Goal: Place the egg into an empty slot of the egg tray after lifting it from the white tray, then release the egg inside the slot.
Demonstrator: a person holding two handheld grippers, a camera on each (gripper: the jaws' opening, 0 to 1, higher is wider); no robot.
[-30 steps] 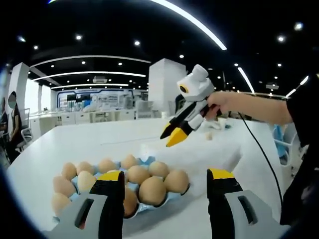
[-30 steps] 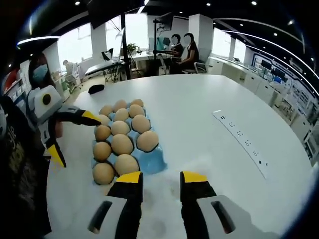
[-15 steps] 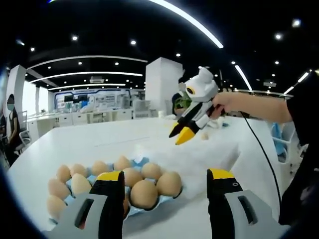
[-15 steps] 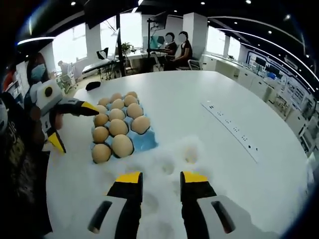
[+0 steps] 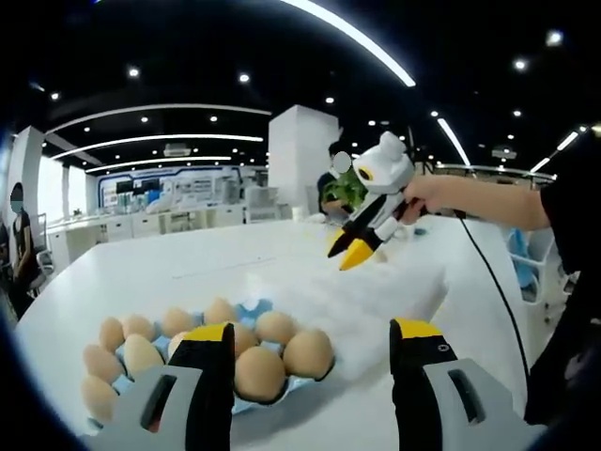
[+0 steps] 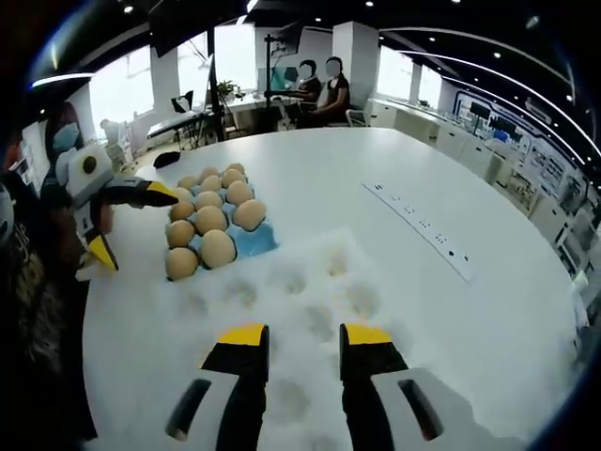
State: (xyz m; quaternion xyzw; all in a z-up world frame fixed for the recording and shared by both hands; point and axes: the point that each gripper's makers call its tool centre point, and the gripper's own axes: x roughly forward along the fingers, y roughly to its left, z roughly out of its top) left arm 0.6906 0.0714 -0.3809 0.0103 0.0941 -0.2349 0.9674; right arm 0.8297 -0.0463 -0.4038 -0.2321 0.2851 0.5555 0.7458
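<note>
In the right gripper view we see the right gripper (image 6: pixel 295 338) low over the white tray (image 6: pixel 282 310), its jaws parted with nothing between them. The tray's pale dimples blur into the white desk (image 6: pixel 394 160), so its edges are hard to trace. 1 egg (image 6: pixel 336 266) lies in a far dimple of the white tray, faint and washed out; a second pale shape nearer the jaws may be another, but we cannot tell.

The blue egg tray (image 6: pixel 246 241) touches the white tray's far left corner. We count about 11 brown eggs (image 6: pixel 217 248) in it (the far rows crowd together), and the corner slot nearest the white tray shows bare blue.

The left gripper (image 6: pixel 127 221) hovers beside the egg tray, jaws spread wide and holding nothing. A long power strip (image 6: pixel 420 230) lies well apart on the right. 2 seated people (image 6: pixel 319 89) sit beyond the desk.

In the left gripper view, the left gripper's (image 5: pixel 310 331) own jaws partly hide the nearest eggs (image 5: pixel 258 371), and the right gripper (image 5: pixel 360 246), held by a hand (image 5: pixel 434 194), hangs above the white tray (image 5: pixel 376 291).
</note>
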